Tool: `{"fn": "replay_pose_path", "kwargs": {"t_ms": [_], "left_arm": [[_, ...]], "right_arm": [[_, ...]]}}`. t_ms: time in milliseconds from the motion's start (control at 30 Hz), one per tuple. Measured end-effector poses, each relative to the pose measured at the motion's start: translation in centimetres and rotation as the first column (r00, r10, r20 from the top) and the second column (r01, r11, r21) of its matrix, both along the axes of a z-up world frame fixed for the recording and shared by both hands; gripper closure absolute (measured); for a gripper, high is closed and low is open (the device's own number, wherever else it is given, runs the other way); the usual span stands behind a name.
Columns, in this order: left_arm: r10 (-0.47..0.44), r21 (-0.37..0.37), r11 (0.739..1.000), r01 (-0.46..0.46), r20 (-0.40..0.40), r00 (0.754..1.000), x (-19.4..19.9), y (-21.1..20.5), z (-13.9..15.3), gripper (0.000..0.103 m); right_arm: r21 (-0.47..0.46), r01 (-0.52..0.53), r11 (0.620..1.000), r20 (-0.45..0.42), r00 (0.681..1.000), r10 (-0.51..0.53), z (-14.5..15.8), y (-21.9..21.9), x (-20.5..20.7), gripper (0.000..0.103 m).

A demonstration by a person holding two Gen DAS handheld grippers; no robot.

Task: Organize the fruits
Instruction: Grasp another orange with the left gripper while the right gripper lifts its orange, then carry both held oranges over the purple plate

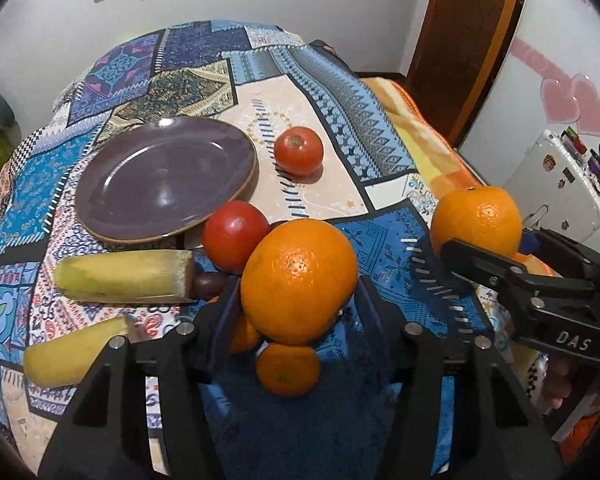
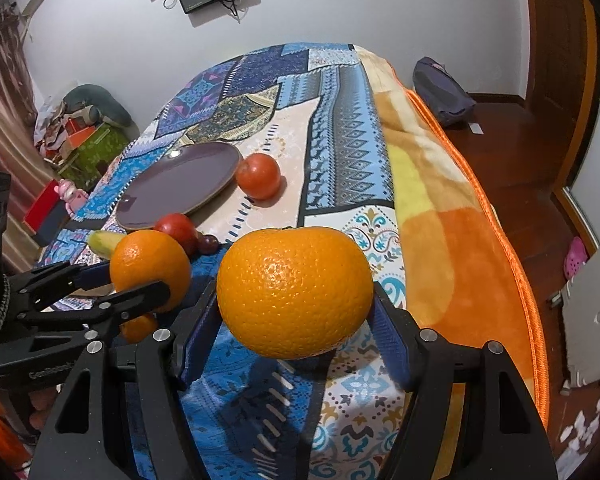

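My left gripper (image 1: 298, 300) is shut on a large orange (image 1: 298, 280), its pads pressing both sides, and holds it just above the patterned cloth. Under it lie two small oranges (image 1: 287, 368). My right gripper (image 2: 296, 304) grips a second large orange (image 2: 296, 292) clear of the cloth; it also shows at the right of the left wrist view as the right gripper (image 1: 488, 244). A purple plate (image 1: 166, 178) sits bare beyond. Two tomatoes (image 1: 299, 151) (image 1: 234, 236), two bananas (image 1: 126, 276) (image 1: 76, 356) and a dark grape (image 1: 206, 284) lie around it.
The table's cloth (image 2: 340, 140) ends at an orange-trimmed blanket edge (image 2: 500, 240) on the right, with wooden floor below. A white case (image 1: 556, 184) stands off to the right. Boxes and clutter (image 2: 80, 136) sit by the far left wall.
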State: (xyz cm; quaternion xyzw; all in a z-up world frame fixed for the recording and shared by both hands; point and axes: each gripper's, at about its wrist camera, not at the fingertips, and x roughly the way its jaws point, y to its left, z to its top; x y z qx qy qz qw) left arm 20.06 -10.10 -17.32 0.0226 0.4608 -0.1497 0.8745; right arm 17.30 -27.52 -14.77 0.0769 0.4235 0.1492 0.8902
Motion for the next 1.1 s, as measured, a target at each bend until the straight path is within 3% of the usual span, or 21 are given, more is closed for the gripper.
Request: {"fn": "replay_pose_path", "kwargs": {"t_ms": [567, 1100], "left_arm": [[0.125, -0.047, 0.992, -0.119, 0.151, 0.981, -0.4, 6.7, 7.2, 0.047], [0.174, -0.024, 0.985, -0.173, 0.224, 0.959, 3.1, 11.4, 9.6, 0.047]], "right_arm": [[-0.018, -0.074, 0.997, 0.121, 0.99, 0.076, 3.9, 4.7, 1.8, 0.036], [-0.045, -0.144, 0.989, 0.205, 0.967, 0.15, 5.5, 10.1, 5.6, 0.036]]}}
